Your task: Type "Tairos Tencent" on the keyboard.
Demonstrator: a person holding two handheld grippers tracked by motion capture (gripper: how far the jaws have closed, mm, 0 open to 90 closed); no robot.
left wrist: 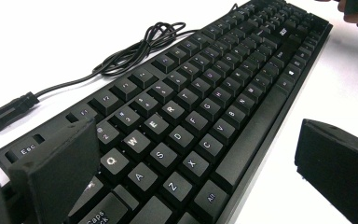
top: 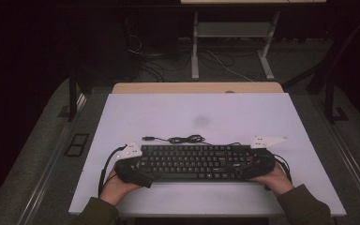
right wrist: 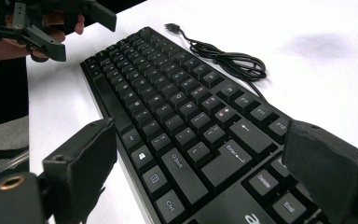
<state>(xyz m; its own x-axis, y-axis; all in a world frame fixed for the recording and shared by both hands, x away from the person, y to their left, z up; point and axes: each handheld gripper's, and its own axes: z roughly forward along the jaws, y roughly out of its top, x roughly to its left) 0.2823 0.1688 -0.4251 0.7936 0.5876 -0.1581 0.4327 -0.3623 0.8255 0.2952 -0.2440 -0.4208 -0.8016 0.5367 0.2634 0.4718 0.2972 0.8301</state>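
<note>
Keyboard (top: 192, 161) lies flat near the front edge of the white table (top: 197, 112), its long side running left to right, black with pale legends on the keys. Each short end of it sits between the spread jaws of one gripper. The left gripper (top: 133, 169) straddles the Esc and Caps Lock end: in the left gripper view one black pad stands over the top-left keys by Esc and the other hangs off the front edge beyond the space bar, the two well apart and closed on nothing. The right gripper (top: 258, 164) straddles the other end the same way; in the right gripper view one pad stands off the front edge near the Ctrl key and the other sits past the keys at the back corner, again released and wide, with the board between them. From these views I cannot tell whether any pad actually touches the keyboard. A person's hands come in from the near side, one on each gripper. The keyboard's cable (top: 185, 139) lies loosely coiled on the table just behind the board, ending in a USB plug (top: 147, 138) that rests free on the surface.
</note>
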